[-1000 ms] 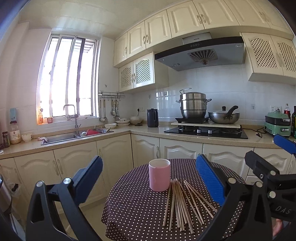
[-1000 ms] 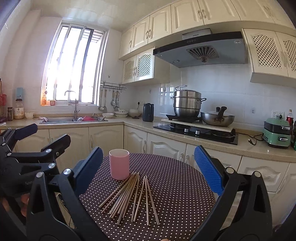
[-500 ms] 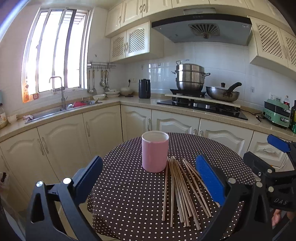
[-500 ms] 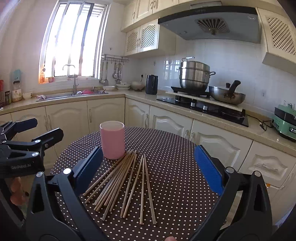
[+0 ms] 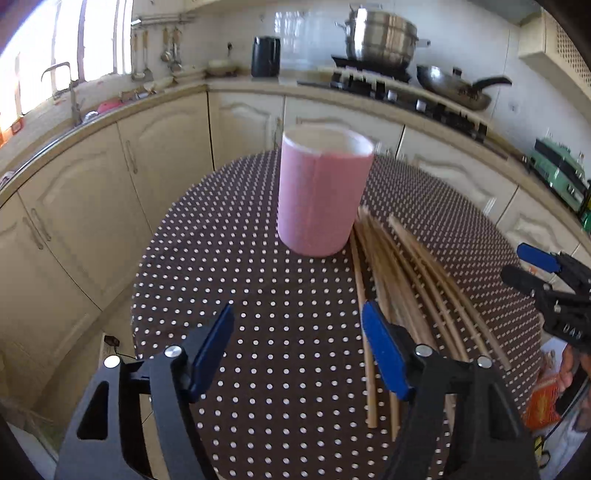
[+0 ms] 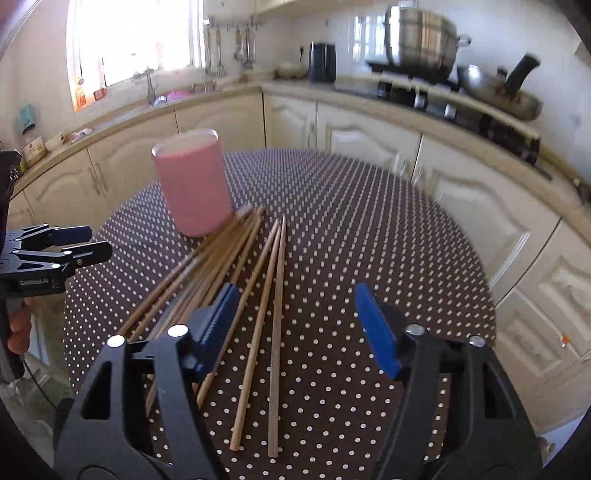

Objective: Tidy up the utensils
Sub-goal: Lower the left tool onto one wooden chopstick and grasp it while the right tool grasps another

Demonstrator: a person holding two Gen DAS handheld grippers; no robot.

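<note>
A tall pink cup (image 5: pixel 323 195) (image 6: pixel 194 184) stands upright on a round table with a brown polka-dot cloth (image 5: pixel 258 295) (image 6: pixel 369 221). Several wooden chopsticks (image 5: pixel 406 280) (image 6: pixel 240 273) lie fanned out on the cloth, their far ends beside the cup's base. My left gripper (image 5: pixel 298 314) hovers over bare cloth in front of the cup, its jaws closing with nothing between them. My right gripper (image 6: pixel 297 291) tilts down over the chopsticks' near ends, its jaws closing; two chopsticks show in the gap below, ungripped. Each gripper also shows at the other view's edge (image 5: pixel 543 273) (image 6: pixel 70 243).
Cream cabinets and a counter curve behind the table. On the counter are a steel pot (image 5: pixel 380 35), a pan (image 5: pixel 458 88), a black kettle (image 6: pixel 322 62) and a sink under the window. A hand (image 6: pixel 18 325) holds the left gripper's handle.
Both grippers have come down and tipped towards the table, closer to the cup and chopsticks. Both pairs of jaws stand narrower than before.
</note>
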